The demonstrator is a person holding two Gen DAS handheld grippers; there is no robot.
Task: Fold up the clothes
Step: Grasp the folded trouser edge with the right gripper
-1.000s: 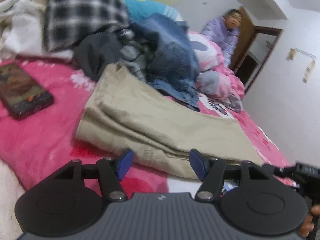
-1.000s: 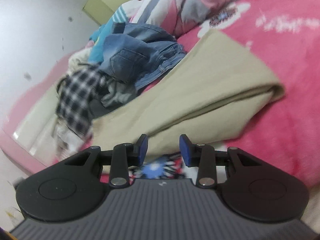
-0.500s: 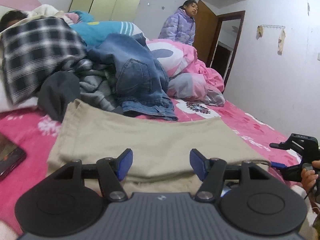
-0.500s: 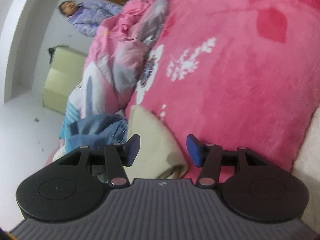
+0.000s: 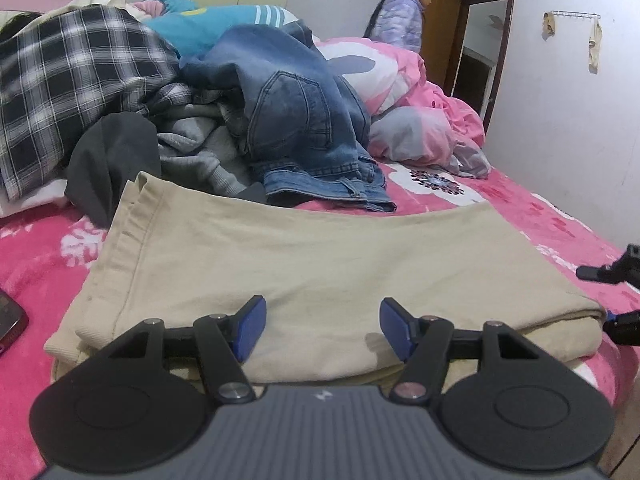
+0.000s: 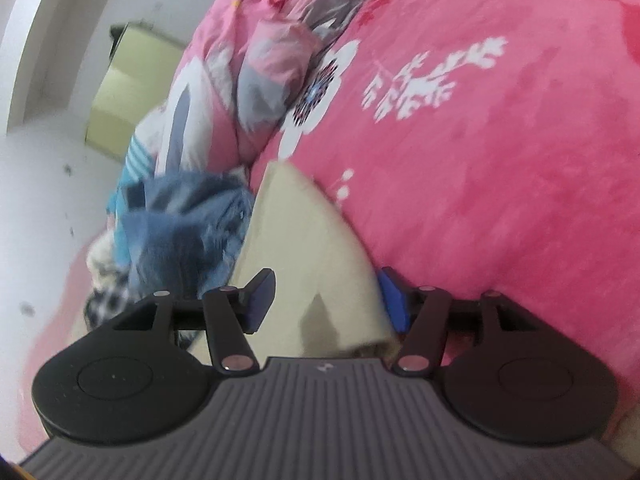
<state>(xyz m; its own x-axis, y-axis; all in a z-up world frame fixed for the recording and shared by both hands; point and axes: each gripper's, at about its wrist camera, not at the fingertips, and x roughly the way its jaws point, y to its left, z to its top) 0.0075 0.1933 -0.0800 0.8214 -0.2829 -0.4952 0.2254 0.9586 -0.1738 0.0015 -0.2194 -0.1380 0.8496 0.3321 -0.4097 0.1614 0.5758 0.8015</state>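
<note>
Folded beige trousers (image 5: 304, 256) lie flat on the pink floral bedspread (image 5: 36, 248). My left gripper (image 5: 322, 328) is open and empty, low over their near edge. My right gripper (image 6: 326, 300) is open, its jaws either side of the trousers' folded end (image 6: 304, 248); that view is tilted and blurred. The right gripper's tips also show at the right edge of the left wrist view (image 5: 612, 272).
Behind the trousers is a pile: blue jeans (image 5: 296, 120), a black-and-white plaid shirt (image 5: 72, 76), grey and dark garments (image 5: 120, 160), a teal top (image 5: 216, 24). A pink duvet (image 5: 404, 92) lies beyond. A phone (image 5: 10, 320) lies at left. A person (image 5: 404, 16) stands by the door.
The left gripper has moved in closer over the trousers. The right gripper has opened wider and come to the trousers' end. The person has turned towards the door.
</note>
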